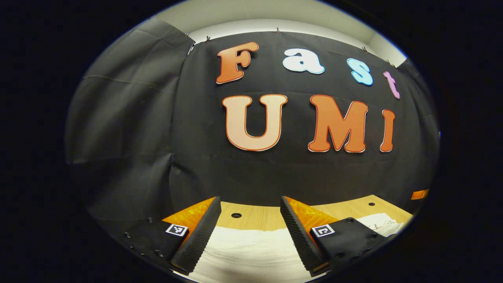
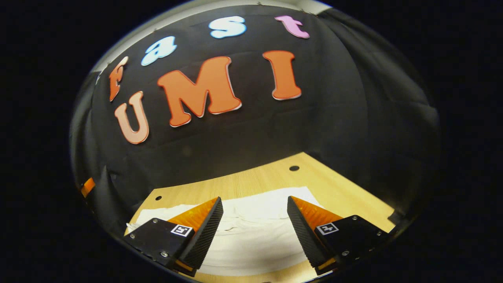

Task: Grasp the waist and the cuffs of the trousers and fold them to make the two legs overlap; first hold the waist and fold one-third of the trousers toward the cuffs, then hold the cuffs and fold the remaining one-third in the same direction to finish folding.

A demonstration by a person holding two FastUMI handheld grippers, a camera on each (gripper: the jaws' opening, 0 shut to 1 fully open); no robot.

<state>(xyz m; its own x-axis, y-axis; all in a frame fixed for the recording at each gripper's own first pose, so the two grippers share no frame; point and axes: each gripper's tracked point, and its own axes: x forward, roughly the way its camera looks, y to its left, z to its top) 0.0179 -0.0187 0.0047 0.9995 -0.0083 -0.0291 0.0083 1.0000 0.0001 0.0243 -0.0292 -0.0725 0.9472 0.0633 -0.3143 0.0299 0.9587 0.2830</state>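
Note:
White trousers lie flat on the wooden table. In the left gripper view my left gripper hangs open above the cloth, its far edge running straight between the fingers; more white cloth shows at the right. In the right gripper view the trousers spread across the table, with creases near the middle. My right gripper stands open over them, nothing between its fingers. Neither gripper touches the fabric as far as I can tell.
The black cloth wall stands close behind the table's far edge. Small round holes dot the tabletop, another hole near the far right corner. Bare wood lies to the right of the trousers.

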